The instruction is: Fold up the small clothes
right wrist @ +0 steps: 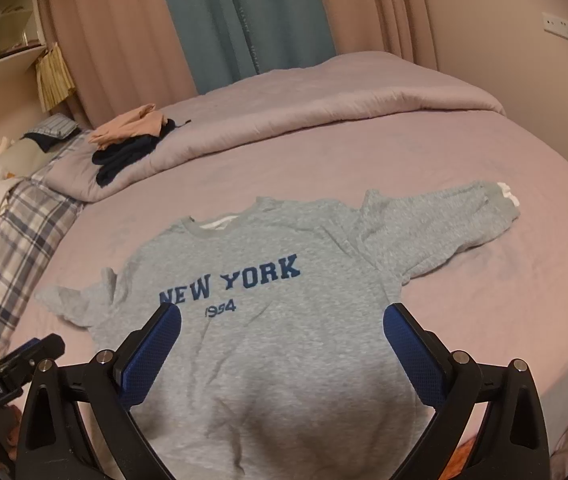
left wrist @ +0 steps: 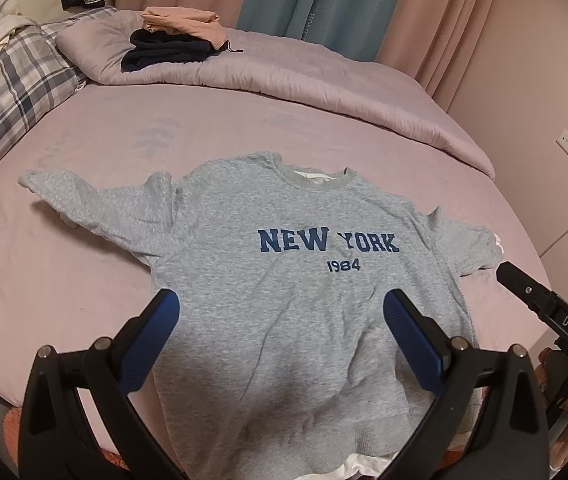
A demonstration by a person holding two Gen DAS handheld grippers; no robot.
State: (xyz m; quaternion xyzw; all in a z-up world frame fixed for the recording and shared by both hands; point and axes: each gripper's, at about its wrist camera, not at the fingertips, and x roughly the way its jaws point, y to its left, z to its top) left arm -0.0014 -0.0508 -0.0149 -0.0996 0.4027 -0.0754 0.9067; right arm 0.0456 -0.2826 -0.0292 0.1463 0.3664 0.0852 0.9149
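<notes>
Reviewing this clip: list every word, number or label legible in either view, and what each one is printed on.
"NEW YORK" on the chest of the grey sweatshirt.
"1984" just below it.
"DAS" on the right gripper body, left wrist view.
"GenRobot.AI", roughly, on the left gripper body; small.
Blue curtain lettering: too blurred to read.

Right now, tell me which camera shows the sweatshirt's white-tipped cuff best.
The right wrist view: the sleeve with the white-tipped cuff lies stretched out in full on the grey sweatshirt. The left wrist view shows only a foreshortened sleeve end with a sliver of white, close to the right claw's finger.
</notes>
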